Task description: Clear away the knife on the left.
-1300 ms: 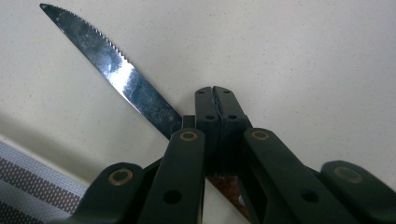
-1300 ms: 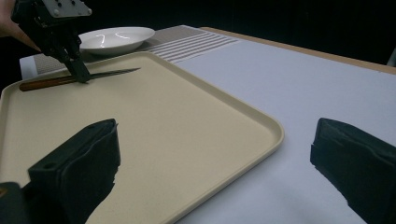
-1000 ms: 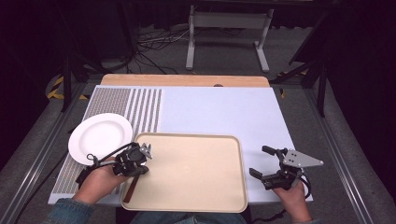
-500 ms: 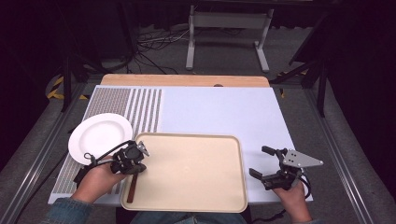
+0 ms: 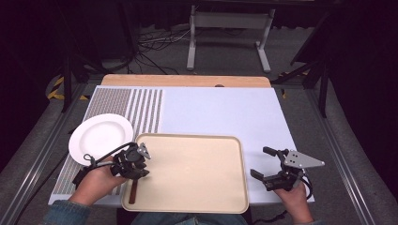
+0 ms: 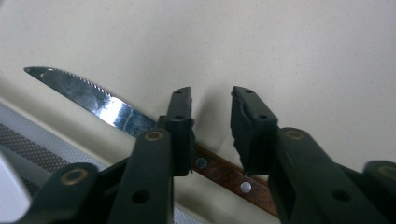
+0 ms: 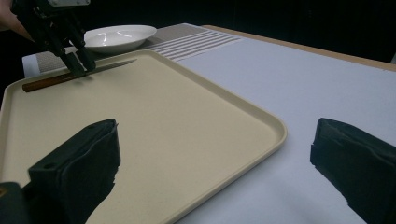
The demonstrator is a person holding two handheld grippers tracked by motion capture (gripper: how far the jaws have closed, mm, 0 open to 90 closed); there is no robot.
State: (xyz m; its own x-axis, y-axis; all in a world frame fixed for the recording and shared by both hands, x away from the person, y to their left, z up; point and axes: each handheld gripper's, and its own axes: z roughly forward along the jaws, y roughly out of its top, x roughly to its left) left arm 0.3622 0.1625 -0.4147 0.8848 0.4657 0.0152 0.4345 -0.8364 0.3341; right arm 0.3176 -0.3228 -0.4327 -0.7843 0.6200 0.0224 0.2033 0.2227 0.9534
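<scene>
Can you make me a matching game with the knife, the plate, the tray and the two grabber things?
Things:
1. knife
2. plate
3. tray
4. right gripper

Places or states:
A. white, on the striped mat left of the tray
B. open, over the table right of the tray
C. beige, in front of the person
D. lying along the tray's left edge, under the left gripper

Pairs: 1-D, 2-A, 3-C, 4-B

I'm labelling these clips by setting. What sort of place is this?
Probably a lab or studio set up for recording, not a home kitchen: dark surroundings, loose cables on the floor, and a metal stand behind a table staged with a tray, plate and knife.
</scene>
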